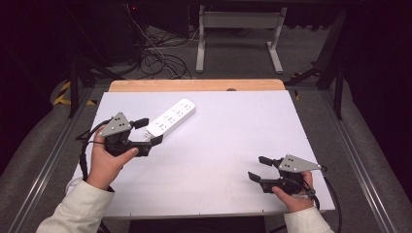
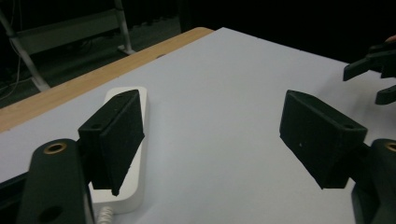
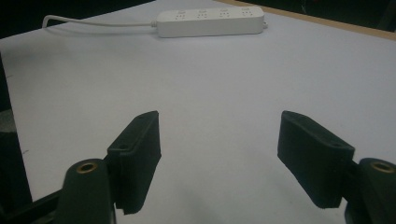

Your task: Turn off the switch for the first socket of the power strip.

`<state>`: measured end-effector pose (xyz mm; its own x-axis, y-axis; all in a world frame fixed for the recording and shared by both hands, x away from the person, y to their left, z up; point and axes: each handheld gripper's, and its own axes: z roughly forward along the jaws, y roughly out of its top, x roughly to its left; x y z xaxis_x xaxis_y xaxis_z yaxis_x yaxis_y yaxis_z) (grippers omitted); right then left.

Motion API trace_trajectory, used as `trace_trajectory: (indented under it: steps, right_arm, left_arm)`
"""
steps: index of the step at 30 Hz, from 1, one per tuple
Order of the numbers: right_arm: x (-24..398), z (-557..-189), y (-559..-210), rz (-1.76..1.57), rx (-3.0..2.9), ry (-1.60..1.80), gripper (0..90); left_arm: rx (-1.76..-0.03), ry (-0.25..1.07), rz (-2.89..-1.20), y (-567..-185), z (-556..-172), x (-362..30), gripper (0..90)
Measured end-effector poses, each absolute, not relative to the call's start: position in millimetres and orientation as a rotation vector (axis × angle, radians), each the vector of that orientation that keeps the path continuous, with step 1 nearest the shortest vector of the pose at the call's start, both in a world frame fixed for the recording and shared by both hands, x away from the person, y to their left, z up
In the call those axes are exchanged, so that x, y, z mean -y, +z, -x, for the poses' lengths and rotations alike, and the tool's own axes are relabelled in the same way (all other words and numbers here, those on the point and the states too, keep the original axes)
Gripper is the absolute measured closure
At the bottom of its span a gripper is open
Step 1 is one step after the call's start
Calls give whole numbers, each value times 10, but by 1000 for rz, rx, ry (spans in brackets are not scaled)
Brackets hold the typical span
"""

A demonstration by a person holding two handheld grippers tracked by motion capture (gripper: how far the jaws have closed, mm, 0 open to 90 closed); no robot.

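A white power strip (image 1: 171,117) lies slanted on the white table top (image 1: 223,141), left of the middle. In the left gripper view the power strip (image 2: 125,198) runs behind and under the left-hand jaw, not between the pads. My left gripper (image 1: 148,131) is open at the strip's near end, and in its own view the gripper (image 2: 212,121) has only bare table between its jaws. My right gripper (image 1: 257,167) rests open at the front right. In the right gripper view the gripper (image 3: 217,135) is empty, with the power strip (image 3: 210,22) and its cord (image 3: 93,22) far ahead.
A wooden strip (image 1: 194,85) edges the table's far side. Beyond it on the floor are a white desk frame (image 1: 238,29) and a tangle of cables (image 1: 155,58). Metal rails (image 1: 48,160) run along both sides of the table.
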<state>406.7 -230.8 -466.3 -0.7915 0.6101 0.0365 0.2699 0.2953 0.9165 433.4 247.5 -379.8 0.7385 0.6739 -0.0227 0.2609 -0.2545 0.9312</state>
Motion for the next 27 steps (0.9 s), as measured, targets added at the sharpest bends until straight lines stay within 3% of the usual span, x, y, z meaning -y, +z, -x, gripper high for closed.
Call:
trace_trajectory:
  steps: [5,14,27]
  right_arm:
    - [2301,-4065,-4662,-797,-2251,1495,309]
    - [2302,-4063,-4662,-798,-2249,1496,309]
    - [2313,-4057,-4657,-797,-2246,1502,309]
  left_arm:
    - [-719,441,-1803,-3929,-4186,-2527,188]
    - [-687,536,-1865,-4145,-3963,-2573,176]
    - [-640,416,-1838,-4506,-3822,-2632,178]
